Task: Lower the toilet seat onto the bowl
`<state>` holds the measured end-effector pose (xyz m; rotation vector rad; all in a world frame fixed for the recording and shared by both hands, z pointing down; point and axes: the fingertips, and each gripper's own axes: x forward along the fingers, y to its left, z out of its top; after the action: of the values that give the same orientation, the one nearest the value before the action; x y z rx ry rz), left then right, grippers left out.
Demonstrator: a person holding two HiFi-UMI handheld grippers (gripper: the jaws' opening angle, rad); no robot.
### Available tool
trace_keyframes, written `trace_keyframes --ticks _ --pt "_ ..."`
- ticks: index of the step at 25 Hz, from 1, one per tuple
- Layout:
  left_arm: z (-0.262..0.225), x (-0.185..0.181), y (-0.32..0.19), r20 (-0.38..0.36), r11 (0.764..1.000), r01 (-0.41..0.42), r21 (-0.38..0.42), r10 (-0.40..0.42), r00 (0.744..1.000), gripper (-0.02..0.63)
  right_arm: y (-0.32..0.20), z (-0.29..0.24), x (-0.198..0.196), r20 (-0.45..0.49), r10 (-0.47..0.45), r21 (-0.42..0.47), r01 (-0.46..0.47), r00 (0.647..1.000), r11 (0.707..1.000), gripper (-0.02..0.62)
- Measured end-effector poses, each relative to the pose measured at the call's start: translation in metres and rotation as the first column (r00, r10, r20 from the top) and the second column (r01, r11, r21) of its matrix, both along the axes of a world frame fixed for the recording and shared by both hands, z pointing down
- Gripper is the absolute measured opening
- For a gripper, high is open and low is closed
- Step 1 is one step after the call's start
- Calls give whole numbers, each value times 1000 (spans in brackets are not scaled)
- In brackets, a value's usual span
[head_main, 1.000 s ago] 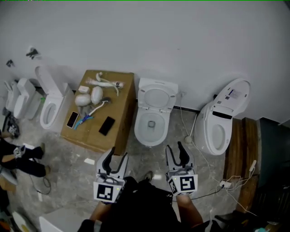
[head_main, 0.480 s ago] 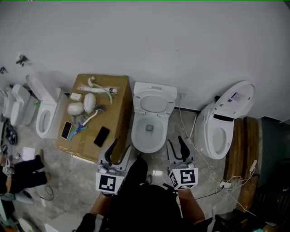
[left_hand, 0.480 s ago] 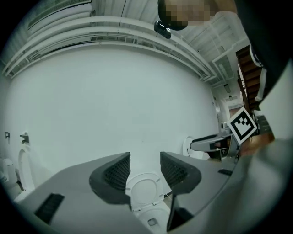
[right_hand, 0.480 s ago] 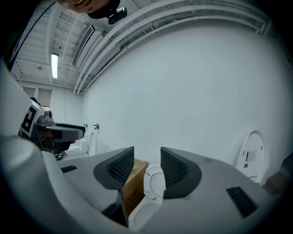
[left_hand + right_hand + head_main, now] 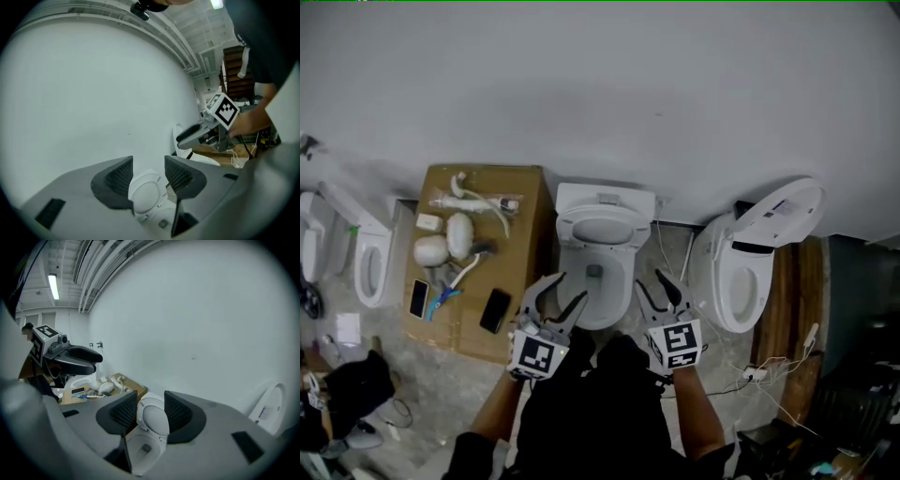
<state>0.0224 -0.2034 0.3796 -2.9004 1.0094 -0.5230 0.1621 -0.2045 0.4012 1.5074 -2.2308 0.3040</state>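
Two pairs of tongs sit low in my head view, one on each side of the middle toilet. My left tongs (image 5: pixel 567 289) have their jaws apart and have just been opening wider, with nothing clamped between them. My right tongs (image 5: pixel 652 279) are spread as well and hold nothing. Between the two pairs, a little beyond their tips, the toilet seat (image 5: pixel 602 232) stands raised and leans back toward the wall. The bowl (image 5: pixel 596 284) lies open below it, and neither pair touches the seat. Out past the left tongs stands a cardboard box (image 5: pixel 520 234) strewn with small items. Out past the right tongs is a second toilet (image 5: pixel 736 272) with its lid up.

In the left gripper view, the left tongs (image 5: pixel 149 164) frame the white oval of the seat (image 5: pixel 145 194) in the gap between their jaws. The seat is ahead of the pads and apart from them. Off to the right, the right tongs (image 5: pixel 187 135) hang in the air.

In the right gripper view, the right tongs (image 5: pixel 151 401) show much the same: jaws apart, nothing gripped. The seat (image 5: pixel 155 420) stands upright ahead in the gap, with the bowl (image 5: pixel 143 448) under it. To their left I see the left tongs (image 5: pixel 84 361), and beyond those the box (image 5: pixel 129 389).
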Motion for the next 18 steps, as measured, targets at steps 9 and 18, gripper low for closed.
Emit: trace_keyframes --ticks 9,18 --pt "107 48 -106 123 984 -67 -165 88 988 210 -102 90 14 -115 -195 -185 172 974 968 194" --pt "223 72 -184 393 983 -60 -173 124 911 230 -173 206 41 -324 -332 -365 207 886 908 170"
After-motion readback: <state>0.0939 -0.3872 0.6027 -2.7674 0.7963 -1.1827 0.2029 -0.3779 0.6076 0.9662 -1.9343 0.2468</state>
